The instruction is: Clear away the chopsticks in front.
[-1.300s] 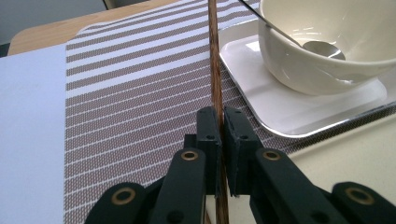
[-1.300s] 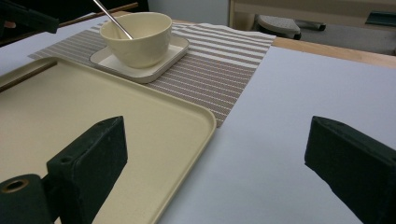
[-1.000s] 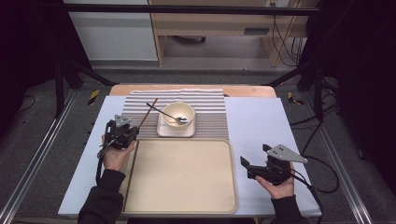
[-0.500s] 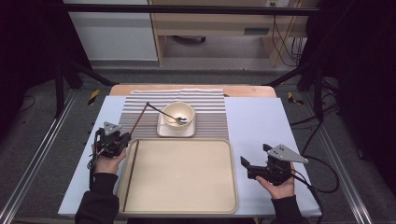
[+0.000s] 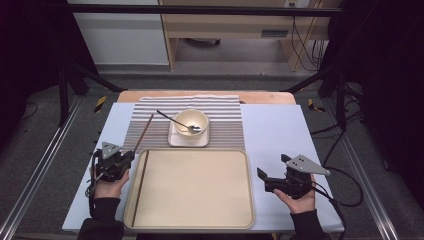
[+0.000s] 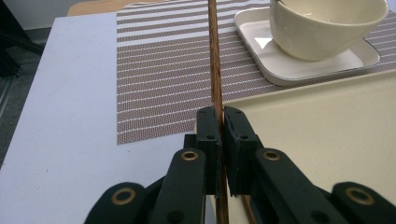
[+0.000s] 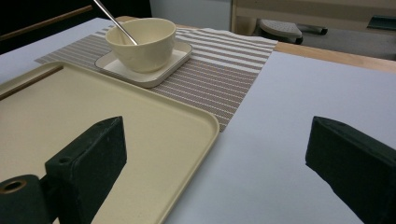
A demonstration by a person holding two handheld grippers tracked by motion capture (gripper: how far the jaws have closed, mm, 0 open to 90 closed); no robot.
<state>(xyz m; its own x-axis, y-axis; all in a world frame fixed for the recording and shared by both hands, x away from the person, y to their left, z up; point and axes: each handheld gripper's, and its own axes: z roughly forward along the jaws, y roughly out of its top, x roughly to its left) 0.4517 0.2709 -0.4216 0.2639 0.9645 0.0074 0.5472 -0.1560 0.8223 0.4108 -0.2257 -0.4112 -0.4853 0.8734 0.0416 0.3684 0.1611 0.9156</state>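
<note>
Centrally, toward six o'clock on the pale table [image 5: 272,130]: large beige tray [image 5: 200,190], plain and flat. Behind it at twelve o'clock, striped placemat [image 5: 225,120], partly under a small square plate [image 5: 175,141] carrying a cream bowl [image 5: 191,121], with a metal spoon [image 5: 172,119] leaning out of the bowl toward ten o'clock. At nine o'clock of the tray, left gripper [image 5: 121,159] in a hand resting on the table, jaws pinched narrowly on a brown chopstick [image 5: 143,132] that slants up and away toward one o'clock over the placemat's left edge, its far tip near the mat's upper left. Same grip up close in the left gripper view: chopstick [image 6: 215,70] clamped between the two black jaws, running straight ahead above the mat. Along the tray's inside left edge, a second chopstick [image 5: 140,187], lying flat. At three o'clock of the tray, right gripper [image 5: 263,176], jaws spread wide, gripping nothing, just beside the tray's rim.
</note>
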